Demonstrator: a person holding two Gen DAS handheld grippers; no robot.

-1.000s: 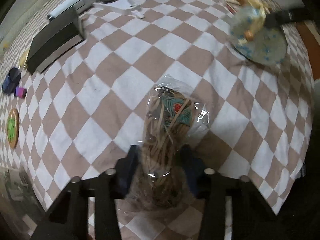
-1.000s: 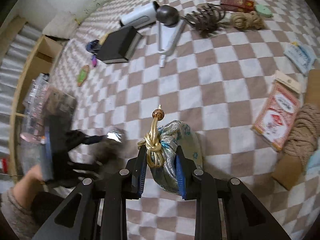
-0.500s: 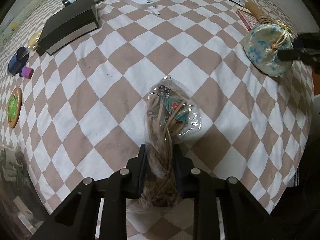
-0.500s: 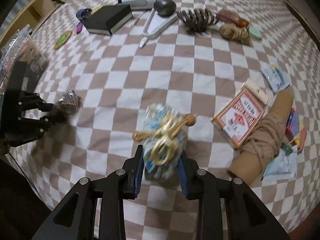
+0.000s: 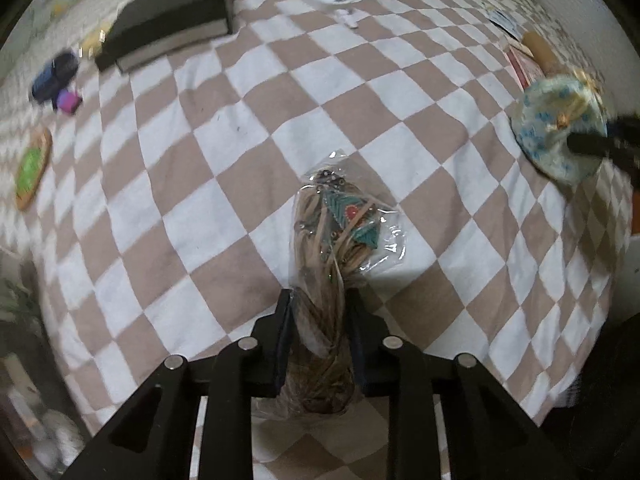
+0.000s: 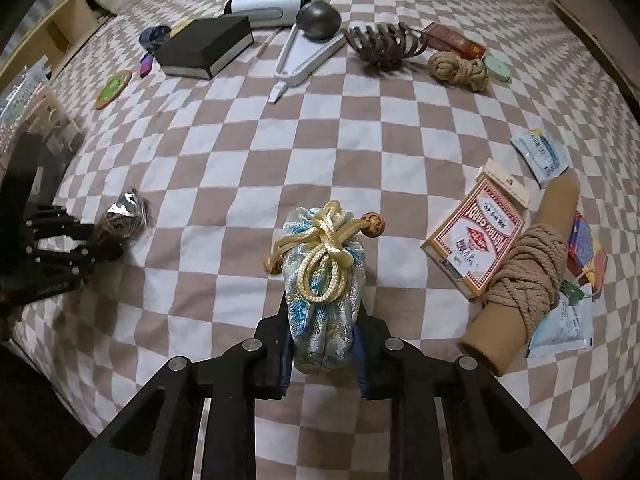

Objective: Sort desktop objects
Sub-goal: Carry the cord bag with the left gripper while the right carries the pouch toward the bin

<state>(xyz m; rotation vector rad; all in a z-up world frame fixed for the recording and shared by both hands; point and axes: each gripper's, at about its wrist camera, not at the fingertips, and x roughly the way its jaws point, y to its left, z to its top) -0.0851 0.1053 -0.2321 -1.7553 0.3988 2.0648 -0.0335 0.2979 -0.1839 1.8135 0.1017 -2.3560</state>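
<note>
A clear plastic packet of tan fringe with a teal and red pendant (image 5: pixel 340 224) lies on the checked cloth, and my left gripper (image 5: pixel 320 300) is shut on its near end. In the right wrist view the same packet (image 6: pixel 126 216) shows at the far left, with the left gripper (image 6: pixel 112 240) on it. A blue and silver brocade drawstring pouch (image 6: pixel 320 248) with a gold cord stands upright between the pads of my right gripper (image 6: pixel 324 308). Its jaws are closing and press on the pouch's sides. From the left wrist the pouch (image 5: pixel 552 136) appears blurred at the right.
At the back lie a black box (image 6: pixel 204 50), a white cylindrical device (image 6: pixel 264 8), a brown claw clip (image 6: pixel 384 46) and a rope coil (image 6: pixel 458 68). On the right are a card pack (image 6: pixel 476 236) and a rope-wound cardboard tube (image 6: pixel 528 272). A green coaster (image 6: pixel 114 88) lies left.
My left gripper's jaws closed from wide apart onto the fringe packet. In the right gripper the pouch swung and now stands upright, as the wrist rolled.
</note>
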